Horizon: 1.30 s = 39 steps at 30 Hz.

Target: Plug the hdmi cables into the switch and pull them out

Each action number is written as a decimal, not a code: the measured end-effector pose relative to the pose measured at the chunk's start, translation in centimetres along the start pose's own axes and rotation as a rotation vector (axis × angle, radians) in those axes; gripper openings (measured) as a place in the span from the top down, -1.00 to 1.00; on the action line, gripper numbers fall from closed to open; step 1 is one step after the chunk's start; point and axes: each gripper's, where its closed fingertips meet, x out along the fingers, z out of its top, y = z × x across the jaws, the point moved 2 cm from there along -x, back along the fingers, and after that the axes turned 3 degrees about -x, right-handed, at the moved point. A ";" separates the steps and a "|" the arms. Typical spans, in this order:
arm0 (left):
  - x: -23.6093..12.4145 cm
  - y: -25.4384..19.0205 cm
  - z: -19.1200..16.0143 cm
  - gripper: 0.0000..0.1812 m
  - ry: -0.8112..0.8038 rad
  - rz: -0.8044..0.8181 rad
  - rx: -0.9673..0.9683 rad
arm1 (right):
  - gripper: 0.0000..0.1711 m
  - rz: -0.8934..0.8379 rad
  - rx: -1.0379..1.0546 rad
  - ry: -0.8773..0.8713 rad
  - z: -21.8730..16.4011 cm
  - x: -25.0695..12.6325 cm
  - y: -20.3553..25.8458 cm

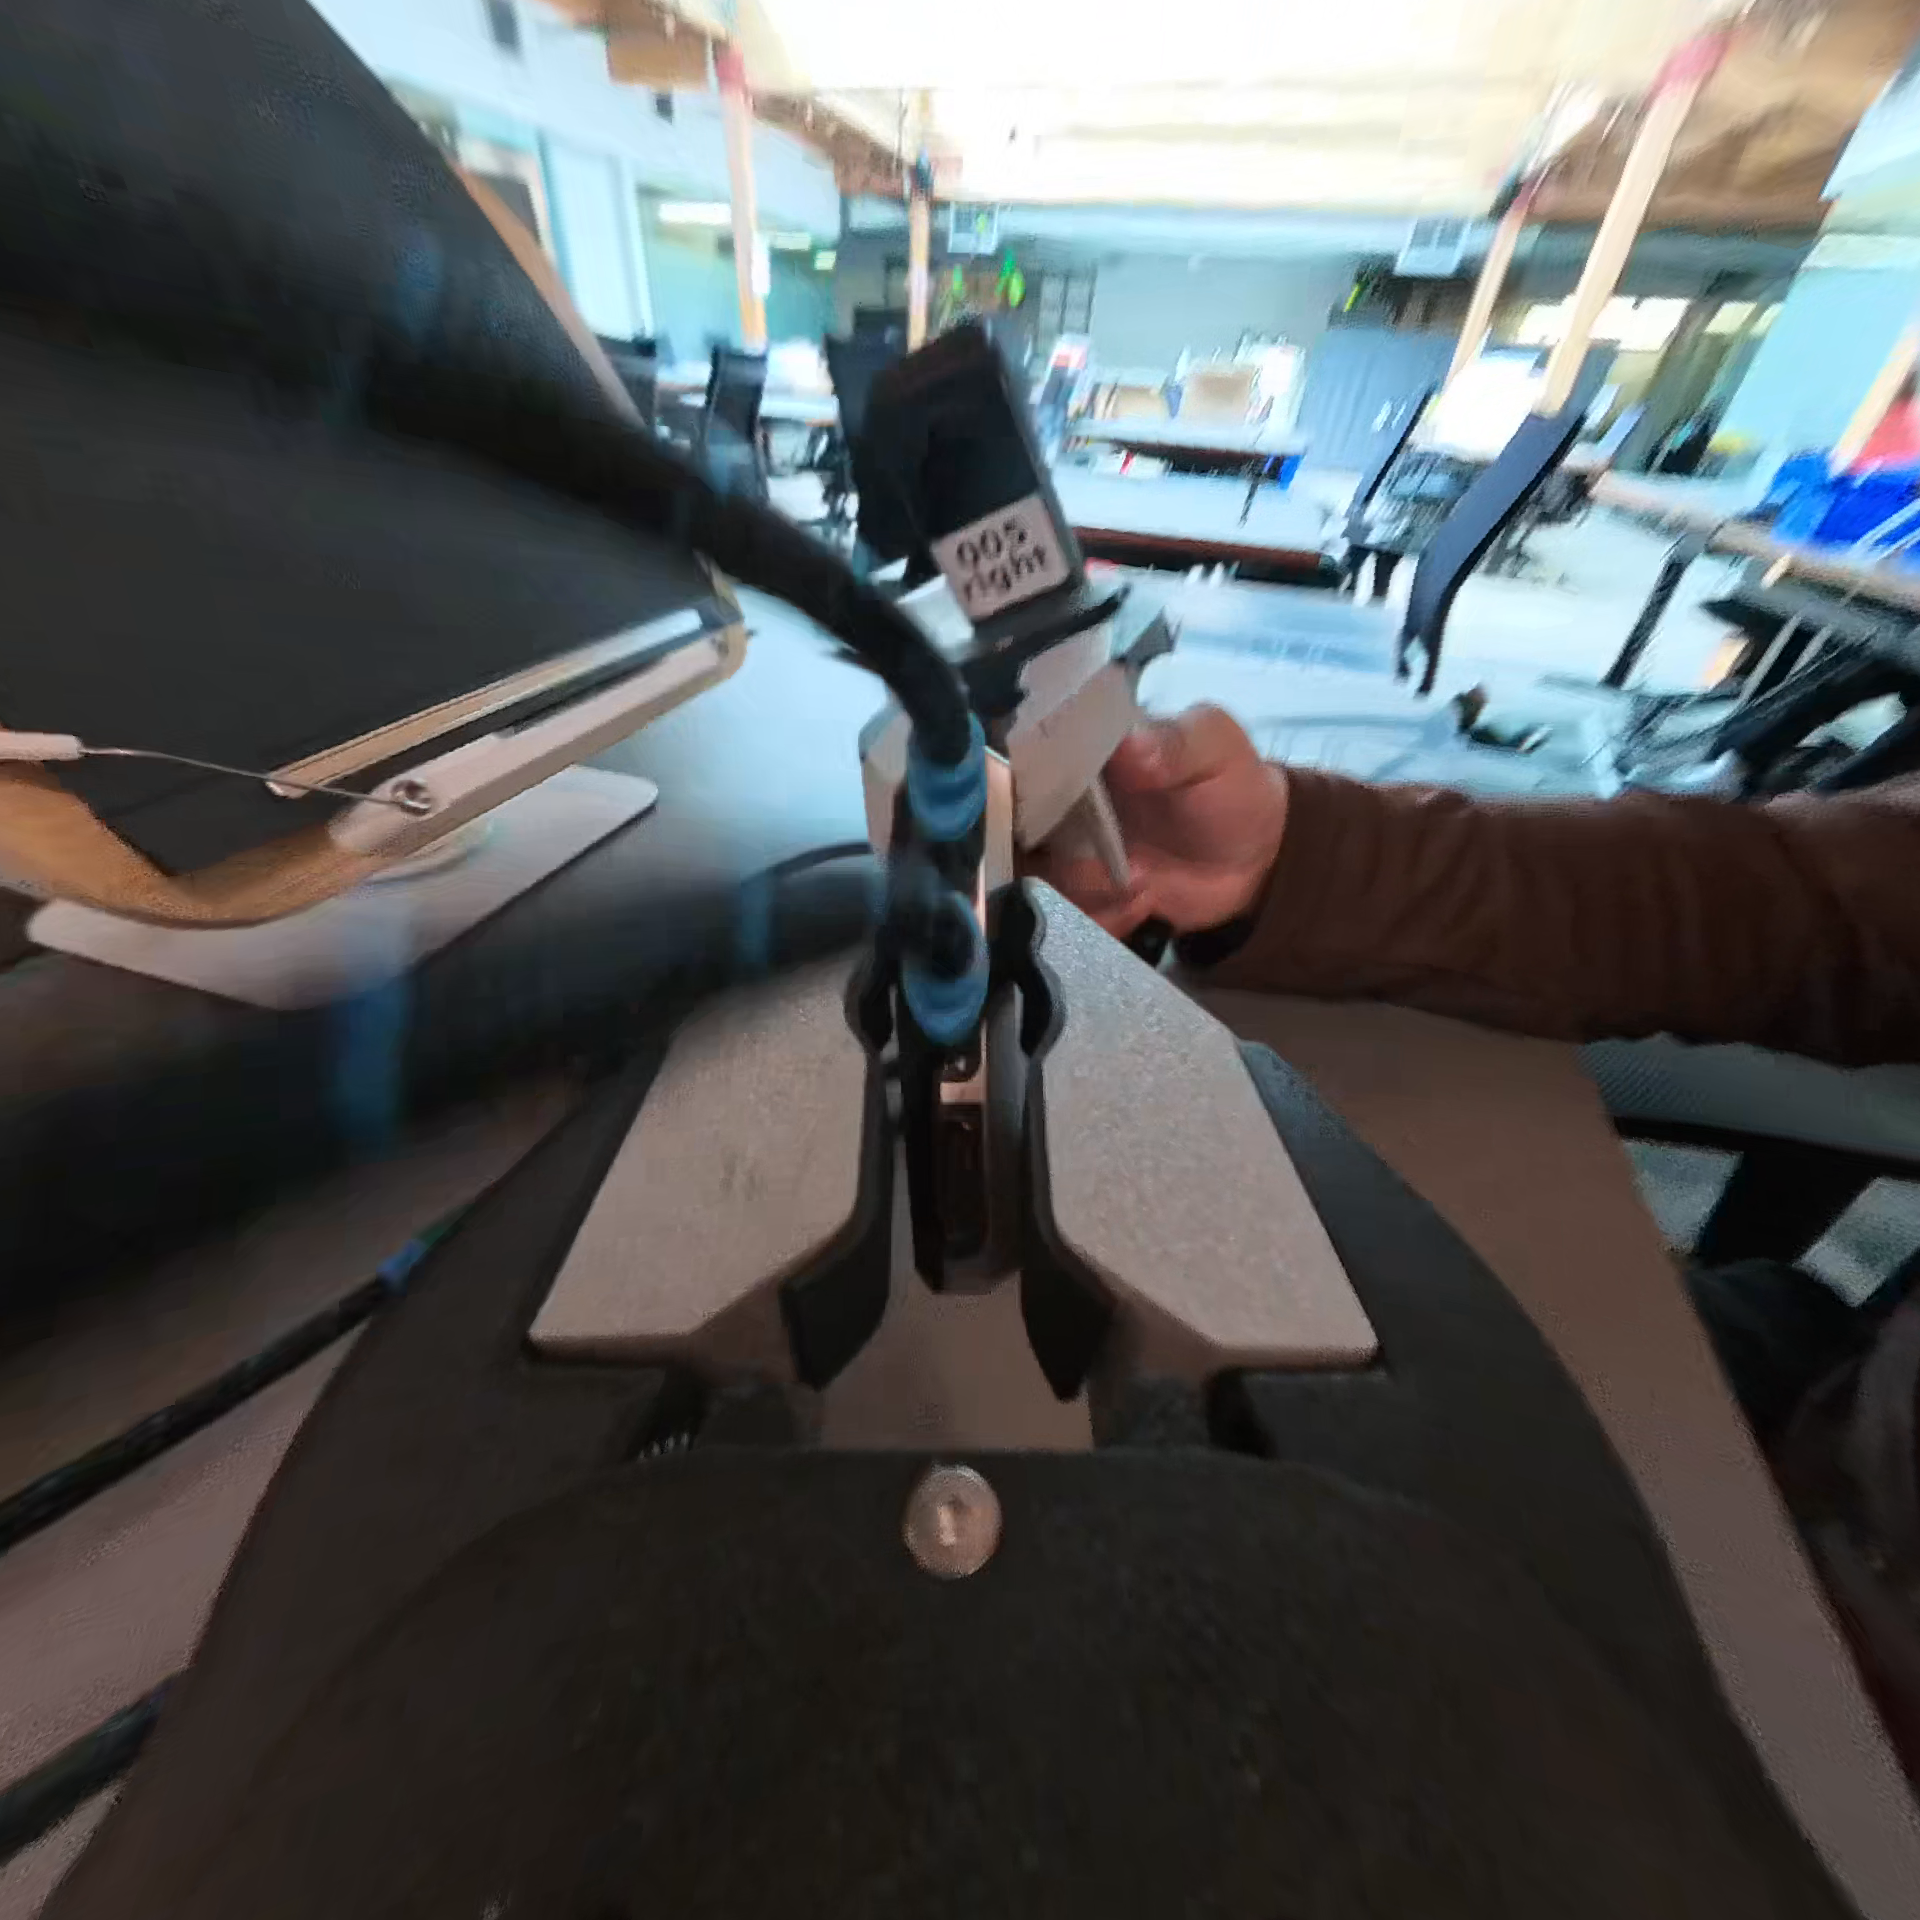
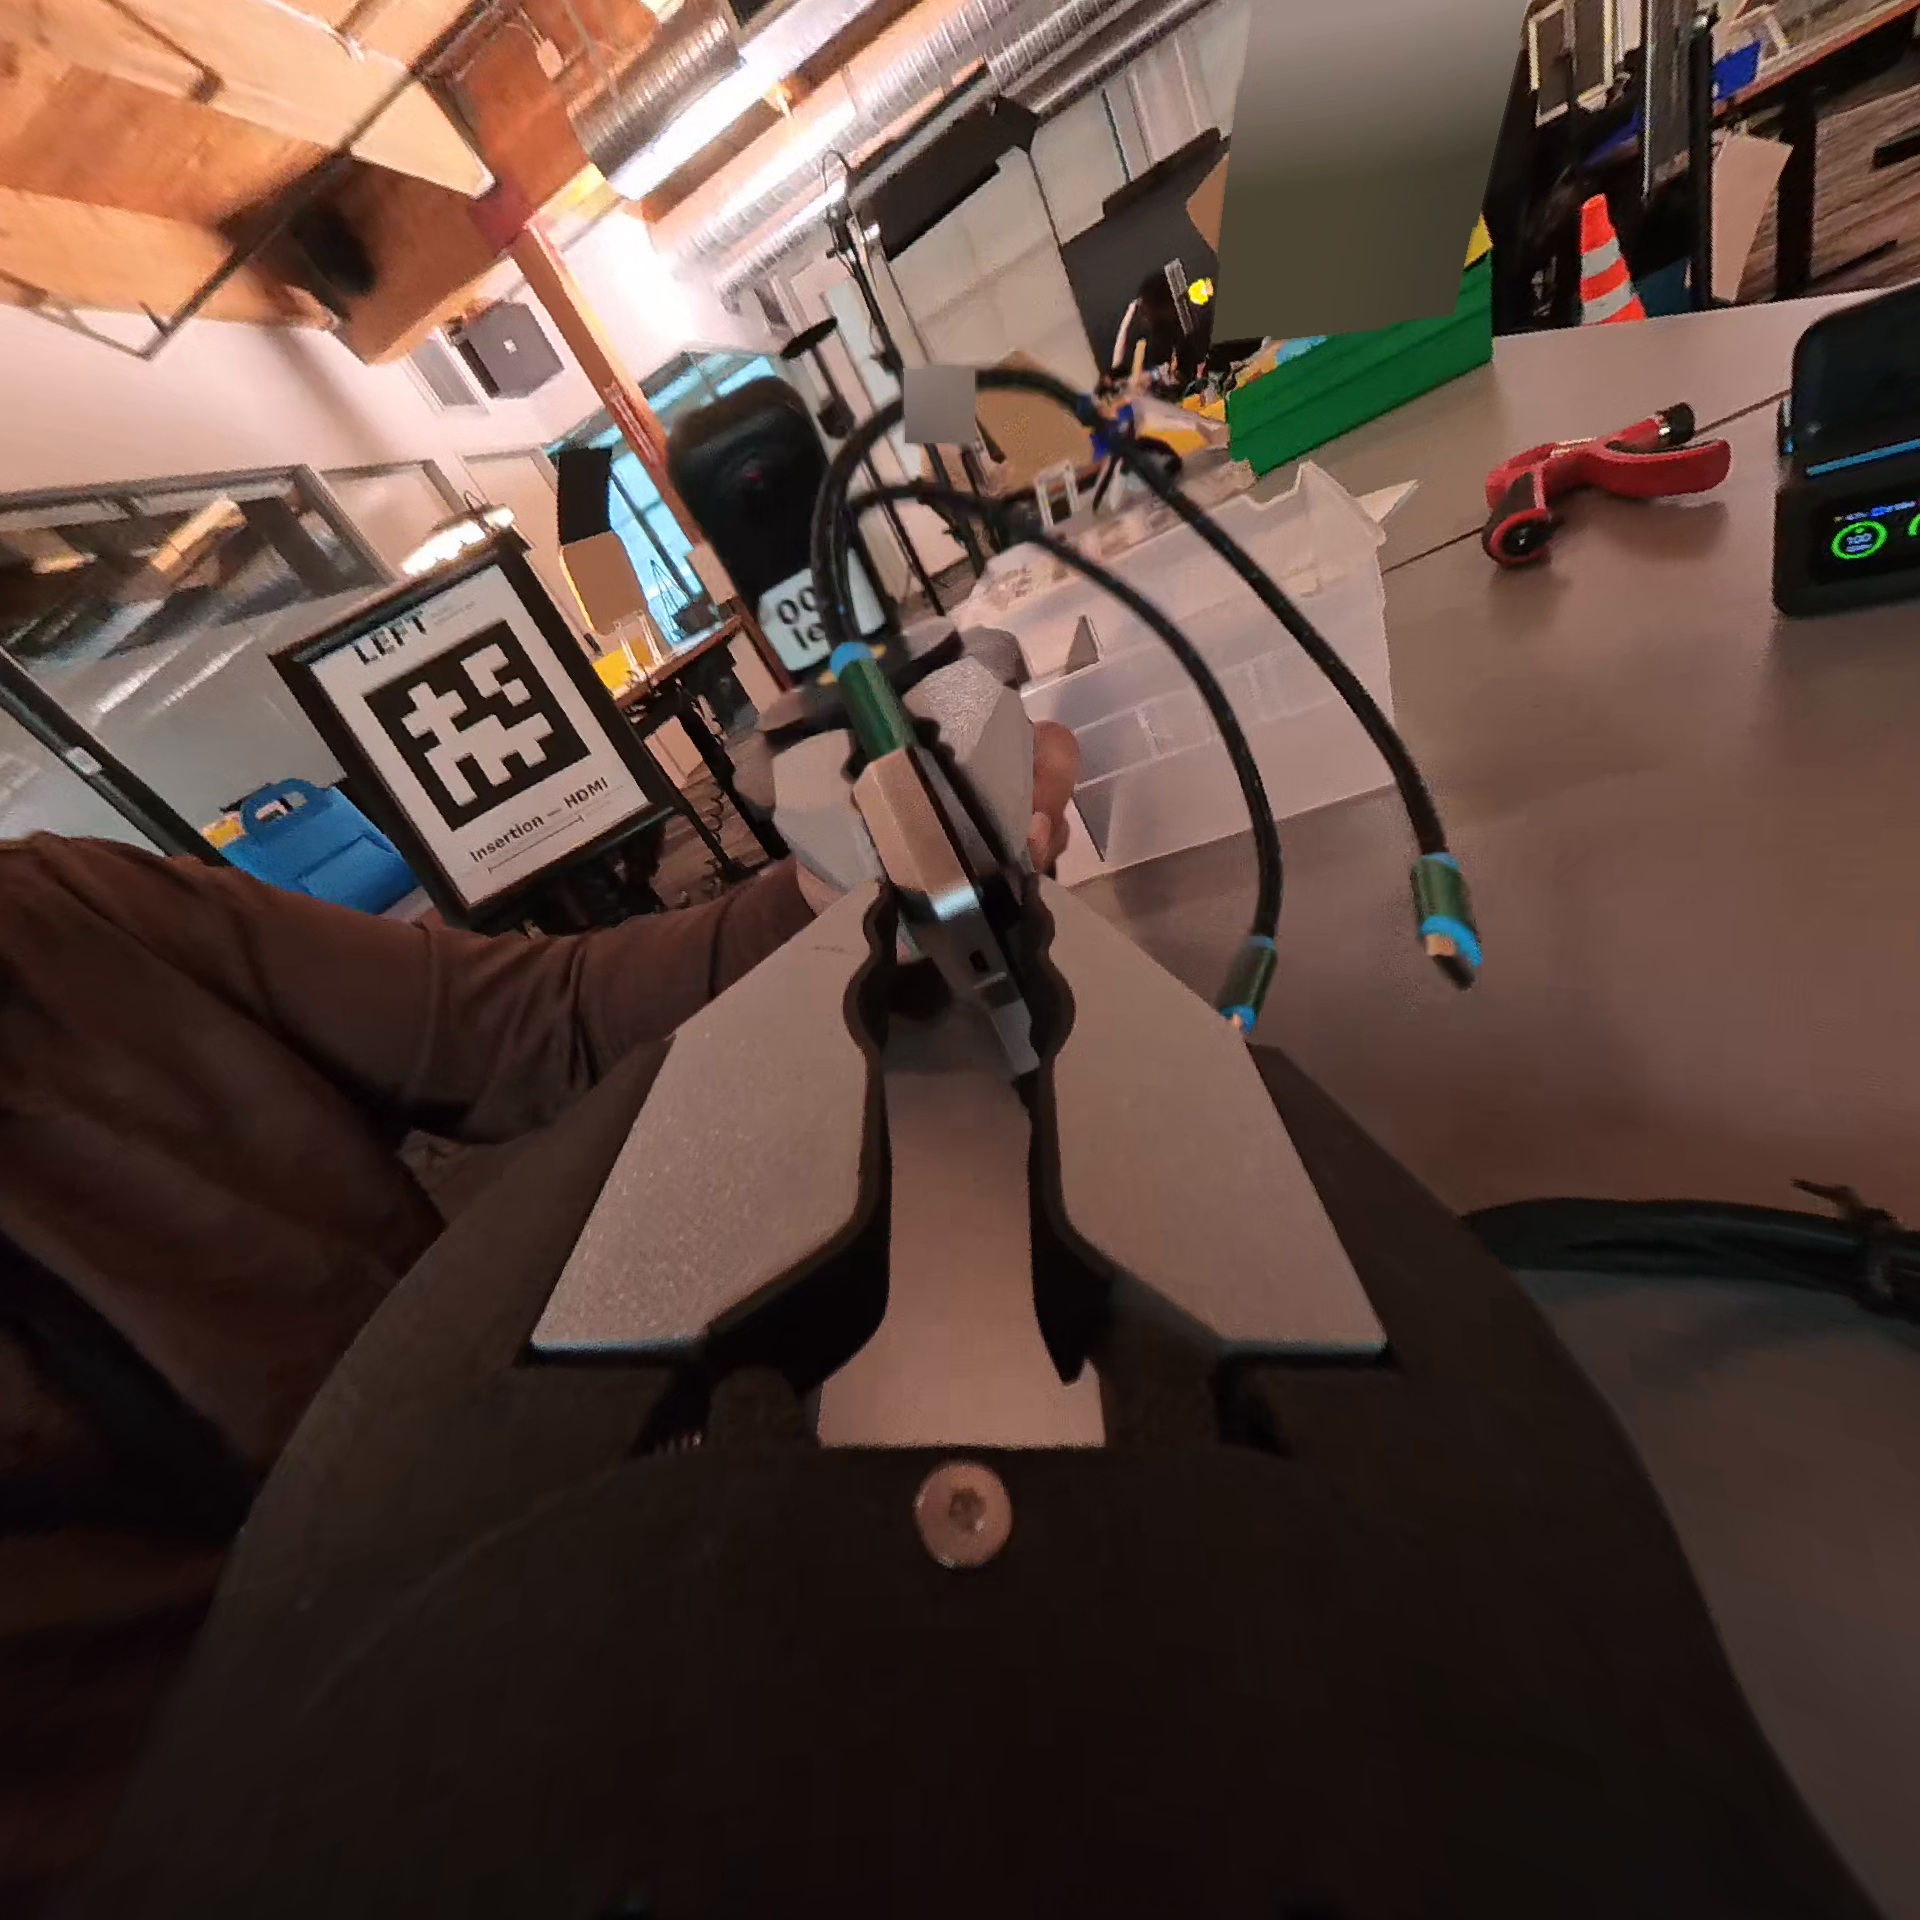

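The silver HDMI switch is held up above the grey table. My right gripper is shut on its near end. A green plug with a blue ring sits in its top end, next to the left gripper's grey fingers. Two loose cable ends hang free to the right. In the left wrist view my left gripper is shut on the switch, seen edge-on, with blue-ringed plugs along it. A hand holds the right gripper just behind.
A dark monitor on a silver stand leans in at the left. On the table are a clear plastic bin, a red tool, a black device with a lit screen and a green box. A framed marker sign stands left. Both grippers' tips are close together, under 4 cm apart.
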 end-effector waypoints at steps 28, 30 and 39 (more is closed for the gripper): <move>1.8 -1.1 -1.5 0.74 0.048 0.020 0.116 | 0.80 -0.126 -0.309 -0.049 2.1 -0.2 2.1; 1.5 -1.2 -1.1 0.76 0.058 0.019 0.128 | 0.79 -0.110 -0.317 -0.056 2.3 -0.2 2.4; 0.5 -2.3 0.8 0.80 -0.034 -0.015 0.146 | 0.79 0.021 -0.281 -0.053 2.4 -0.7 3.8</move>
